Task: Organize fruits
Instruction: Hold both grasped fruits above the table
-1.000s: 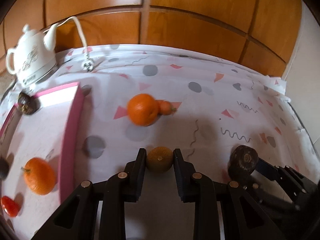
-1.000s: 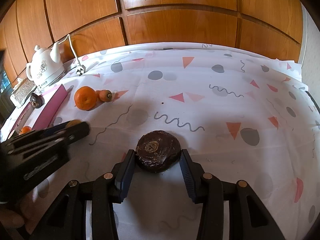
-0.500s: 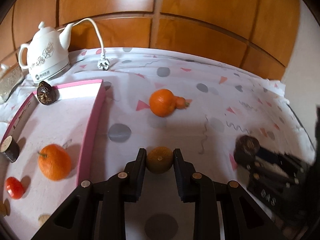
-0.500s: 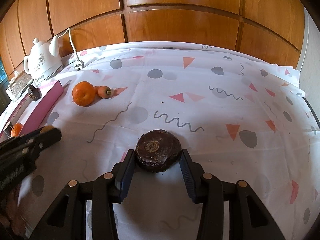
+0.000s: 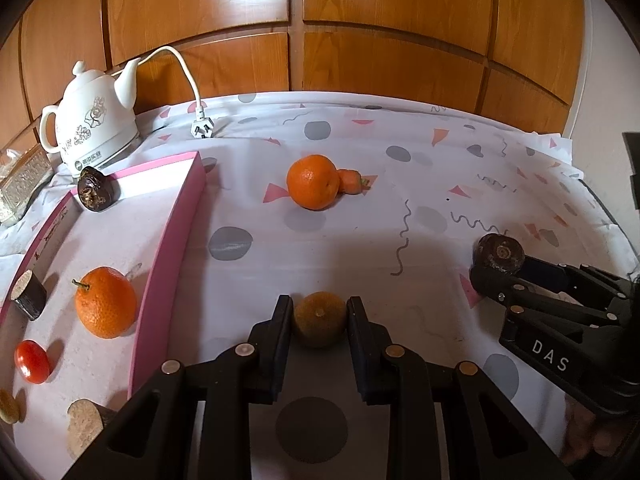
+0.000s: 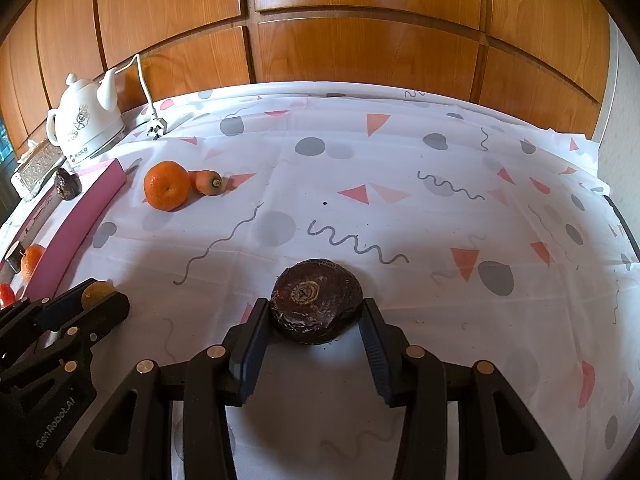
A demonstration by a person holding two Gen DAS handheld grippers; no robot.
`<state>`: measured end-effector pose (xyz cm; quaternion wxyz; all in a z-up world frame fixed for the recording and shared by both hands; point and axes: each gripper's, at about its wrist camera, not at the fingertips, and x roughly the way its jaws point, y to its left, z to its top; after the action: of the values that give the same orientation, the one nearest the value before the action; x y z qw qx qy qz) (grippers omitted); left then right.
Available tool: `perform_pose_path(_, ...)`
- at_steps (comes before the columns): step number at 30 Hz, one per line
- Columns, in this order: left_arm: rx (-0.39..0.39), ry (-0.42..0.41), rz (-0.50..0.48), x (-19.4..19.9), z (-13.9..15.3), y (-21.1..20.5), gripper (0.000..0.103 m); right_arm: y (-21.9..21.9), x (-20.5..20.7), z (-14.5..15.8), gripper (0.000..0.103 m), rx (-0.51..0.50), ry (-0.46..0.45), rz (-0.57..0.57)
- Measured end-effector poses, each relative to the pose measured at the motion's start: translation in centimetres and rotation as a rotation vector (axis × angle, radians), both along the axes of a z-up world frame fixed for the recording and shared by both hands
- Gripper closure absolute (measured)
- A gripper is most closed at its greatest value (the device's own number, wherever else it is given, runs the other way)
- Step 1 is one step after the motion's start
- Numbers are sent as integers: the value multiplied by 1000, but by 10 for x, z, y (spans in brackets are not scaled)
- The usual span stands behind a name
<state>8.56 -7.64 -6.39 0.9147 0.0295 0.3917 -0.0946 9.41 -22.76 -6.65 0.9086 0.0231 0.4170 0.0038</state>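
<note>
The left gripper (image 5: pixel 319 322) squeezes a small brownish-green fruit (image 5: pixel 319 319) tight between its jaws, just beside the pink tray (image 5: pixel 172 240), likely so it can go in with the orange (image 5: pixel 105 302) there. The right gripper (image 6: pixel 316 320) is partly open, clamped around a dark brown round fruit (image 6: pixel 316 306), over the tablecloth (image 6: pixel 400 208), well apart from the tray
</note>
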Motion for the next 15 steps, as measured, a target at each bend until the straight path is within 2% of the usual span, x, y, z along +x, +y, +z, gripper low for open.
perform_pose_path(15, 16, -17, 3, 0, -2, -2, 75, 0, 0, 0, 57, 2, -3, -1)
